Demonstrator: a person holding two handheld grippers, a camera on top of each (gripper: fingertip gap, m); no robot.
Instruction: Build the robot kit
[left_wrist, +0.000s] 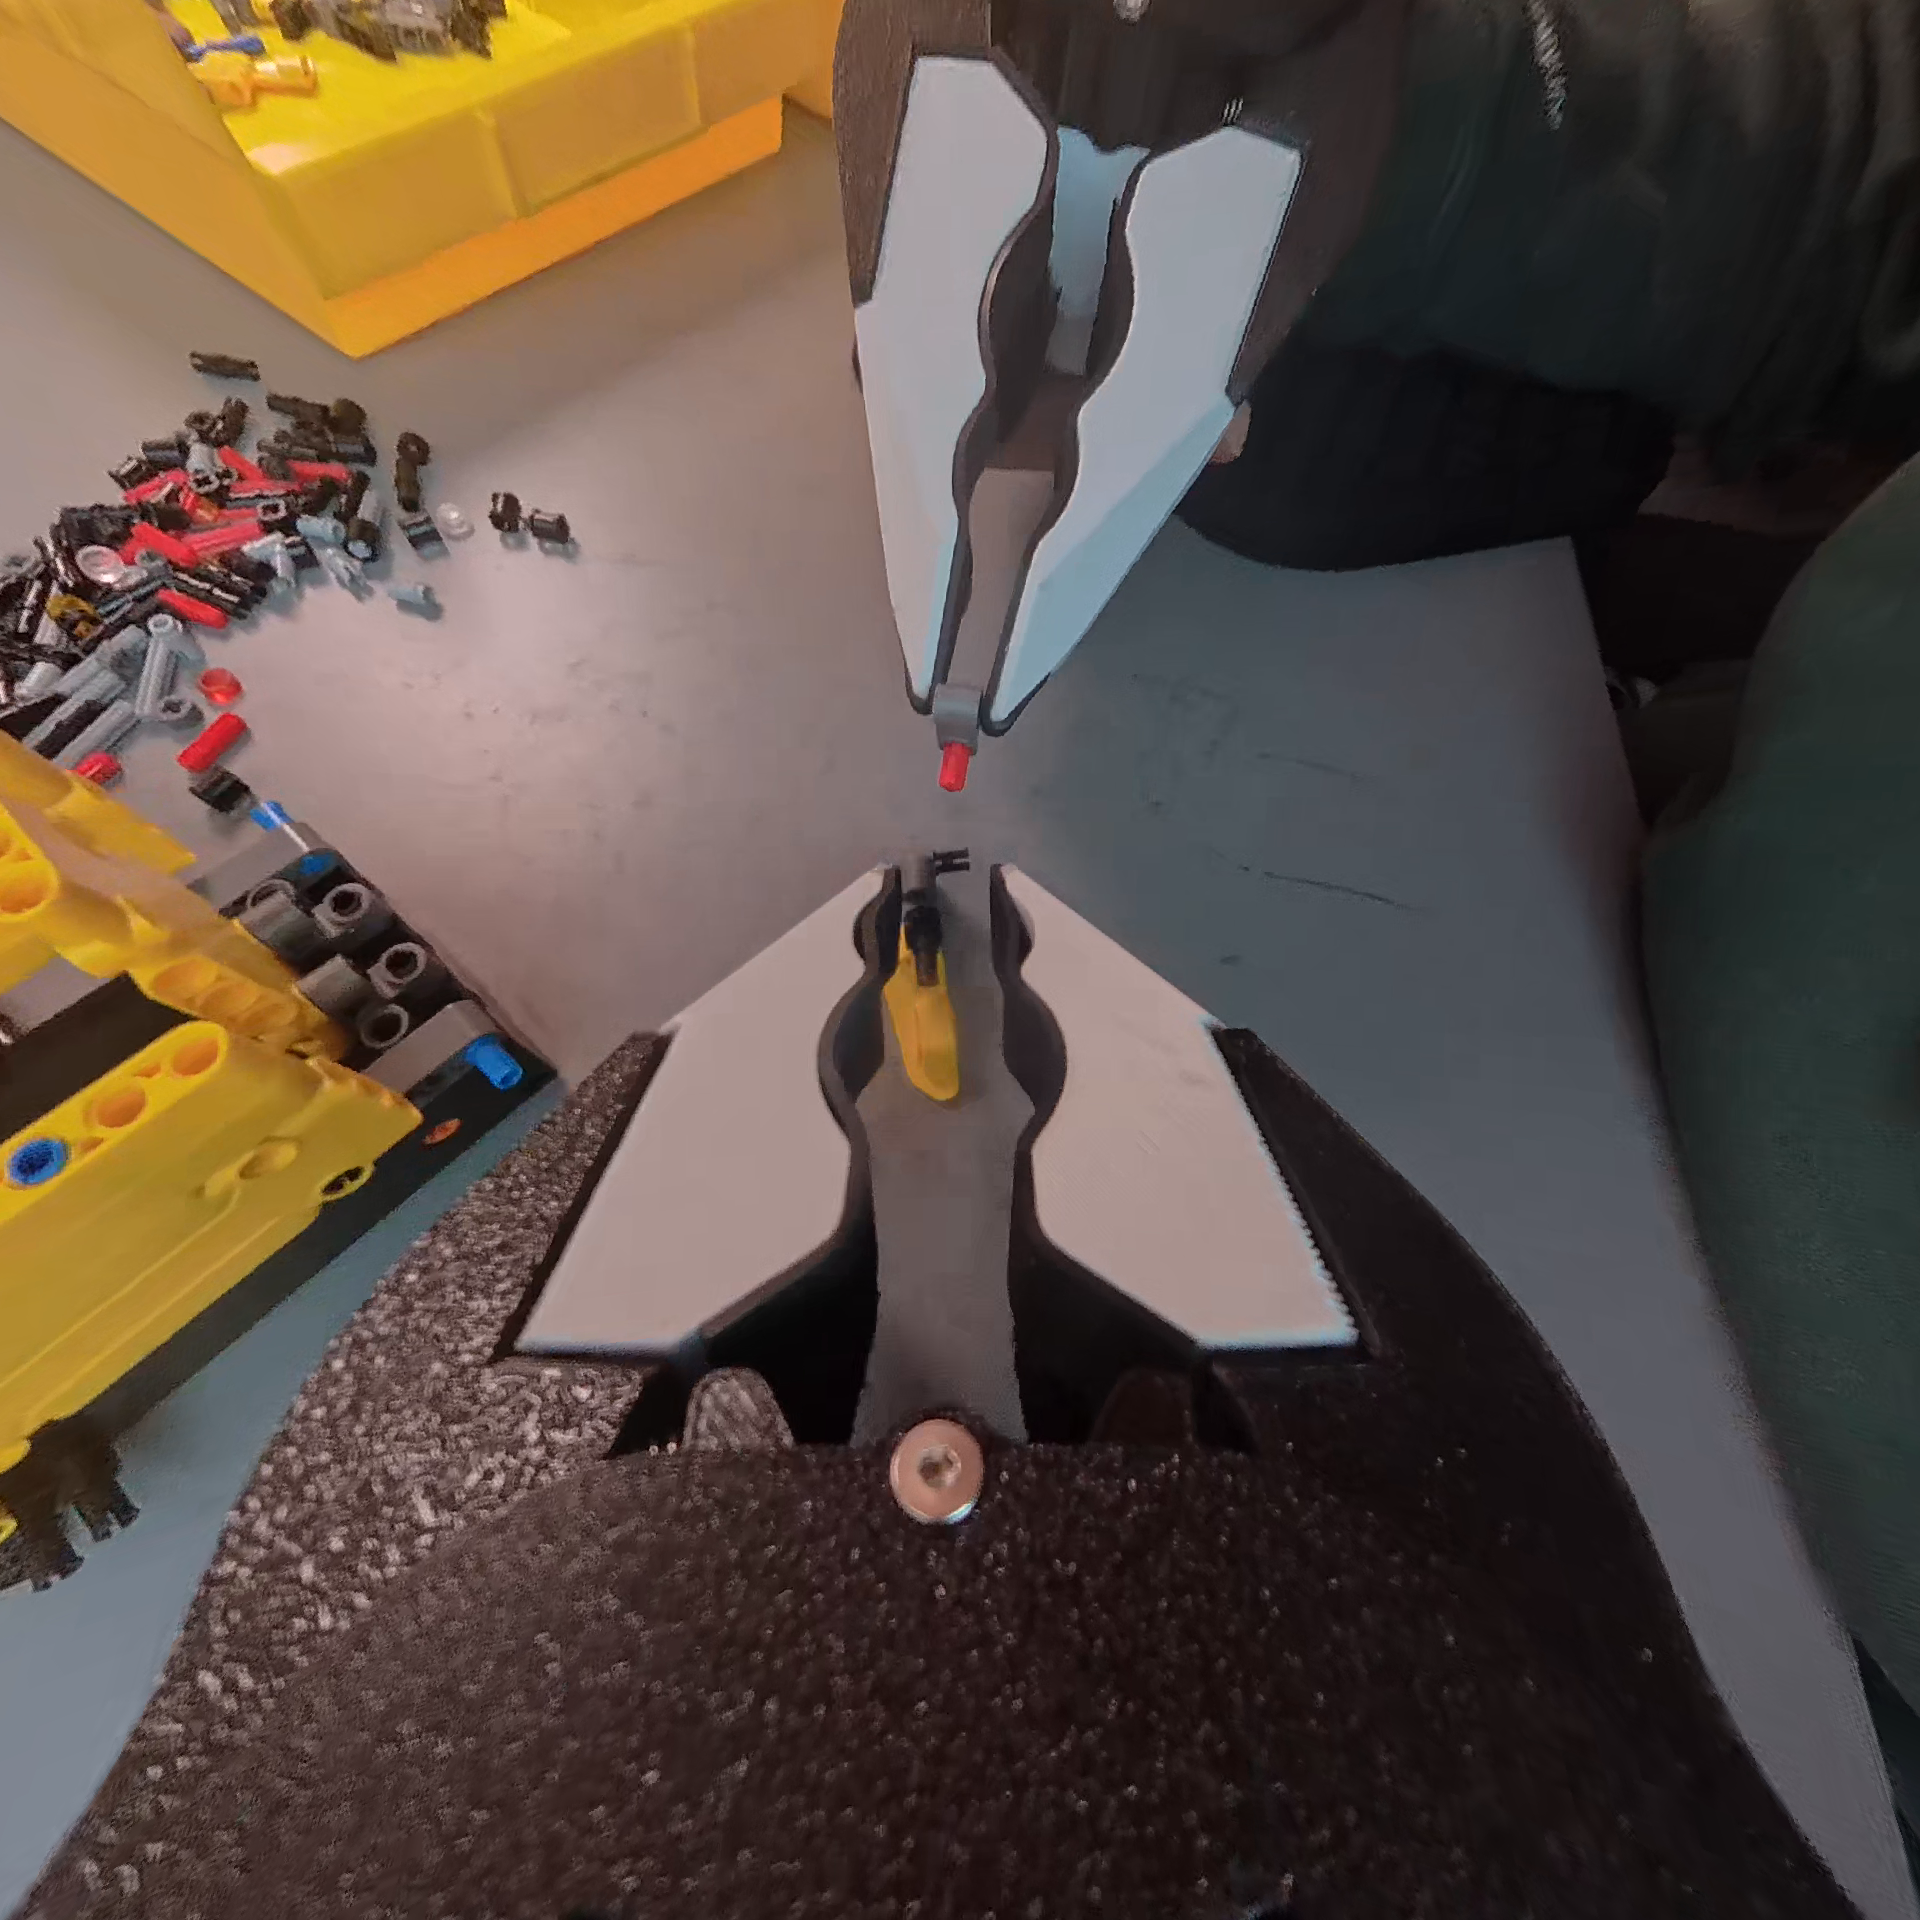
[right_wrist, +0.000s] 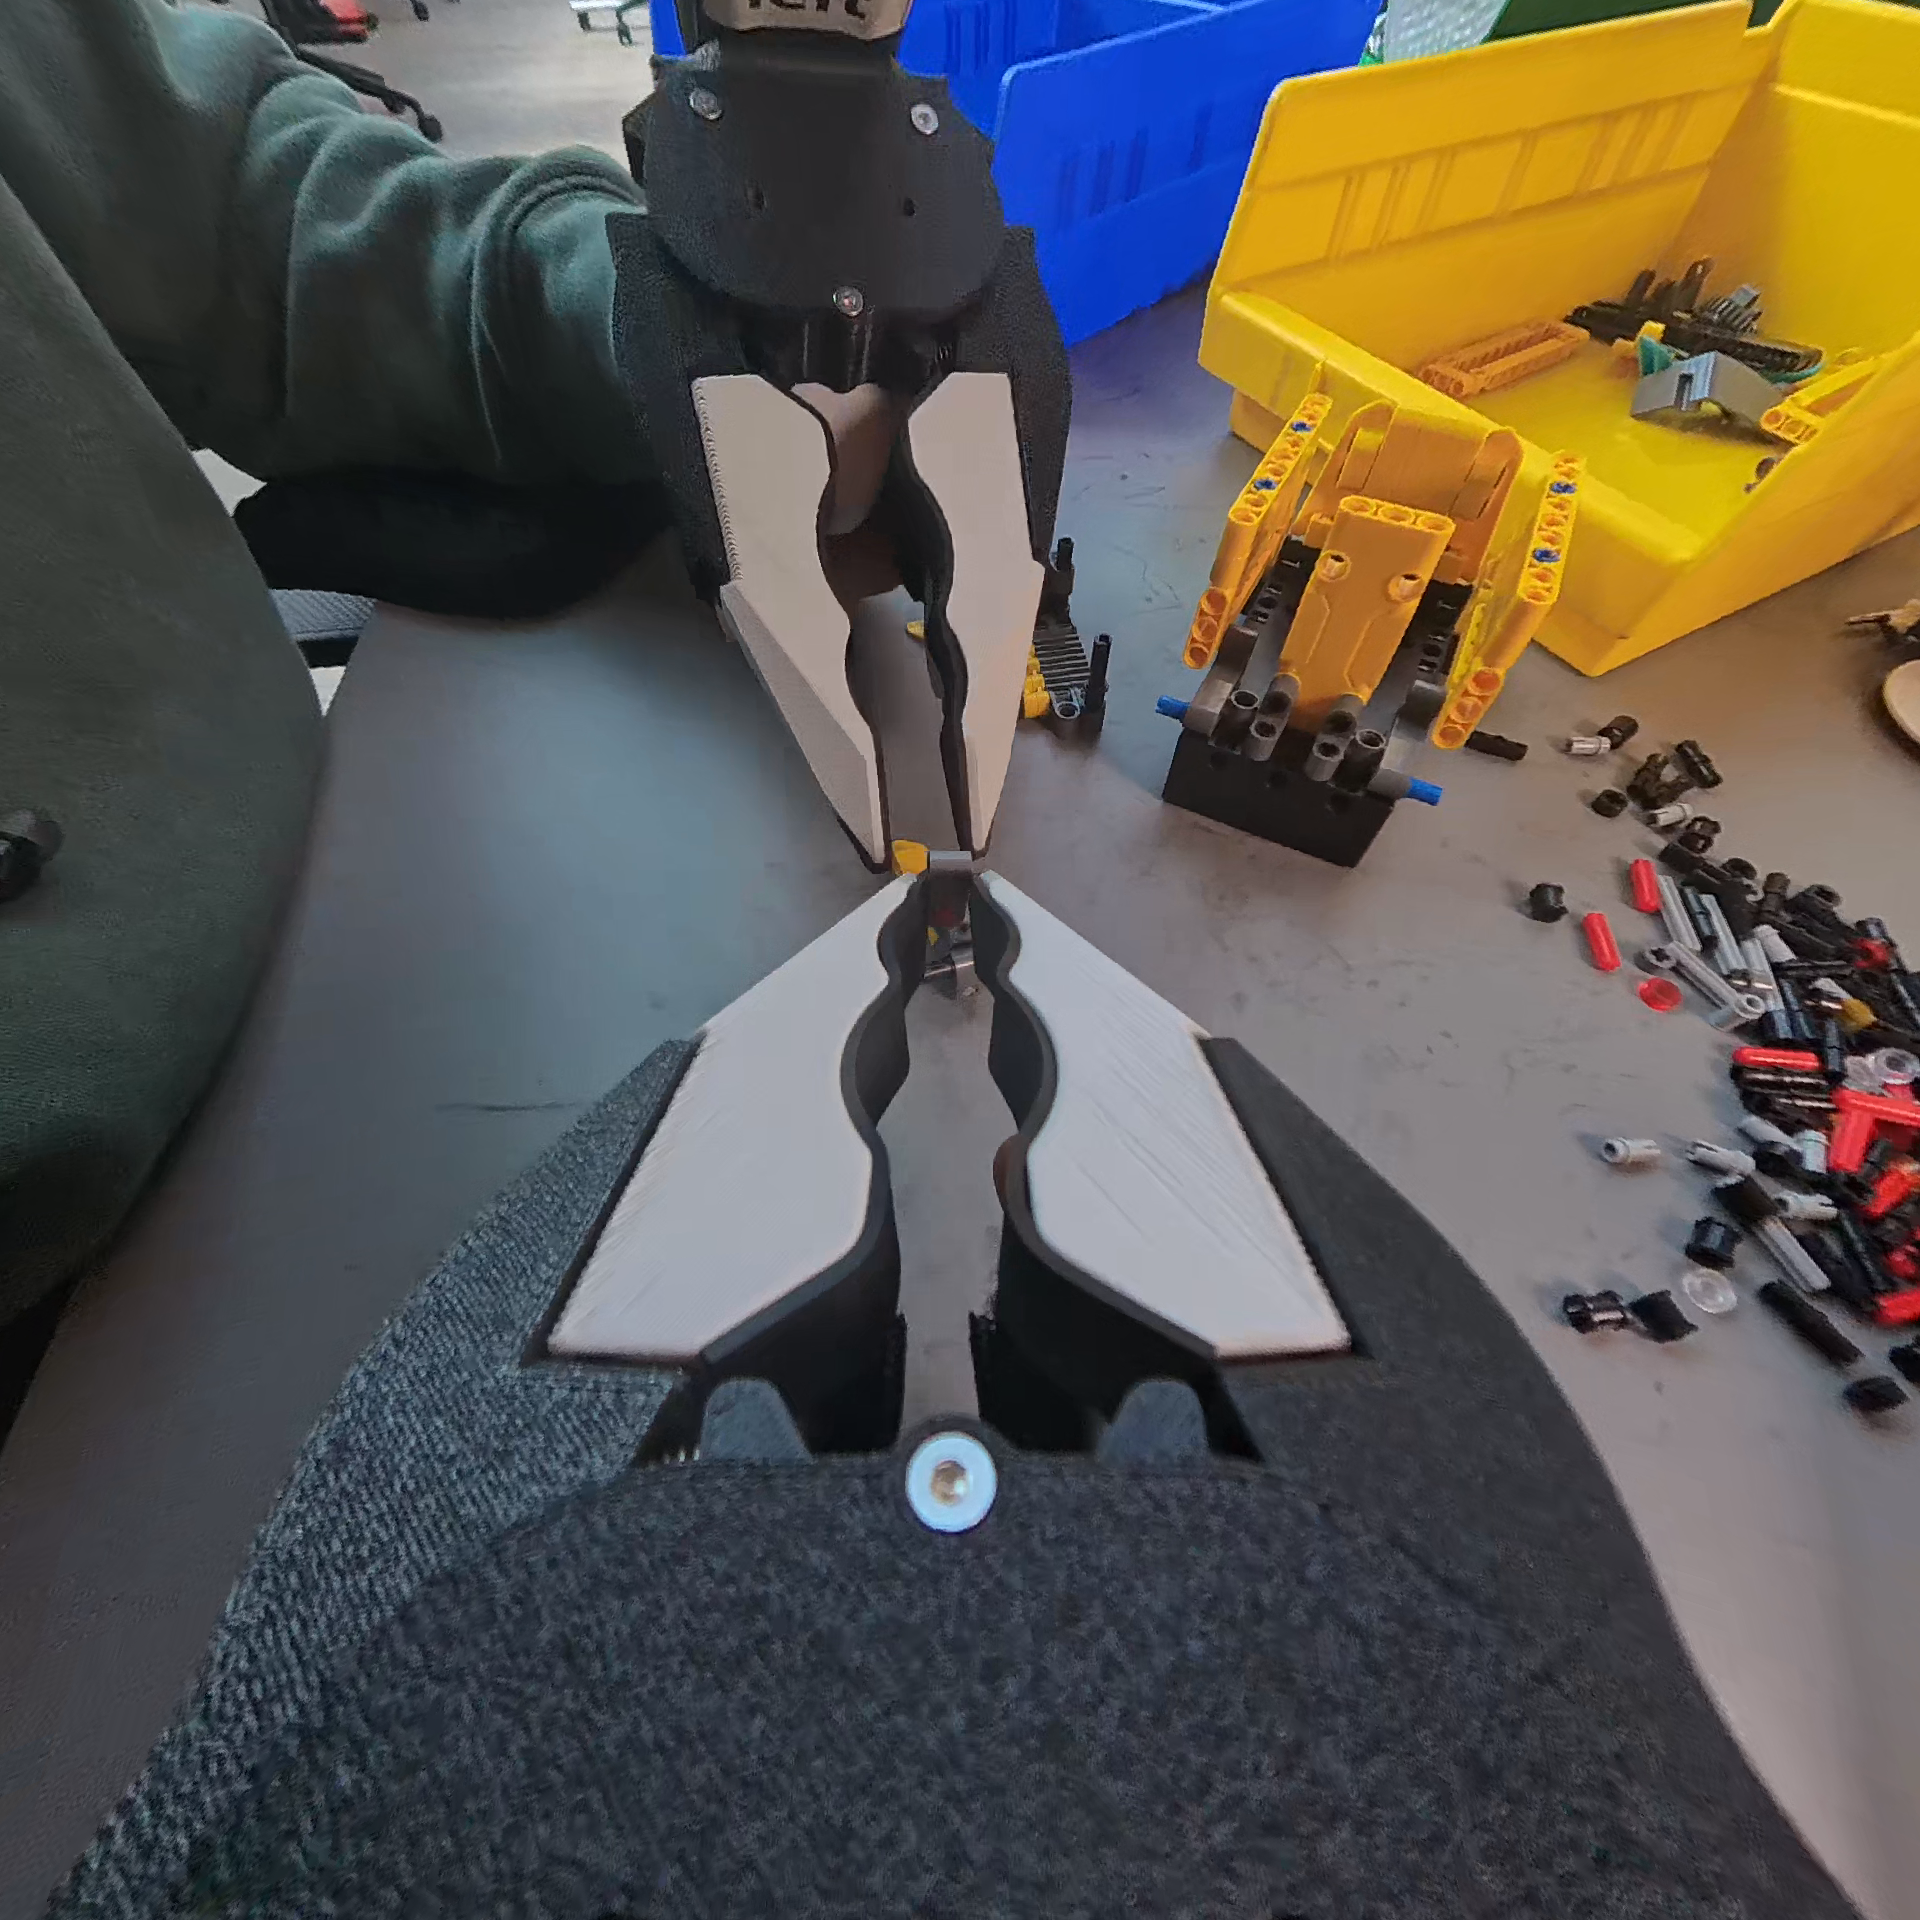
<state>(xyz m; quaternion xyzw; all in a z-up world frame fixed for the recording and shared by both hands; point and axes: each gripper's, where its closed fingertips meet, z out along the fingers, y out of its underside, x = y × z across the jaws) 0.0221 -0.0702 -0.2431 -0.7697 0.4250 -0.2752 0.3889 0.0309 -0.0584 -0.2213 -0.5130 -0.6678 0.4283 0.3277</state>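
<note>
In the left wrist view my left gripper (left_wrist: 943, 873) is shut on a small yellow piece (left_wrist: 920, 1023) with a black pin (left_wrist: 928, 883) sticking out past the fingertips. My right gripper (left_wrist: 961, 707) comes down from the top, shut on a grey connector (left_wrist: 956, 712) with a red pin (left_wrist: 950, 771) pointing at the black pin, a short gap between them. In the right wrist view my right gripper (right_wrist: 945, 883) holds the grey connector (right_wrist: 948, 862) tip to tip with the left gripper (right_wrist: 925, 847), where the yellow piece (right_wrist: 907, 857) peeks out. Both hover above the grey table (right_wrist: 520, 883).
A partly built yellow and black model (right_wrist: 1351, 623) stands on the table, also in the left wrist view (left_wrist: 208, 1039). A pile of small black, red and grey parts (right_wrist: 1818, 1091) lies beside it. A yellow bin (right_wrist: 1455, 260) and a blue bin (right_wrist: 1122, 156) stand behind. A green sleeve (right_wrist: 364, 312) is at left. Less than 4 cm separates the two grippers' tips.
</note>
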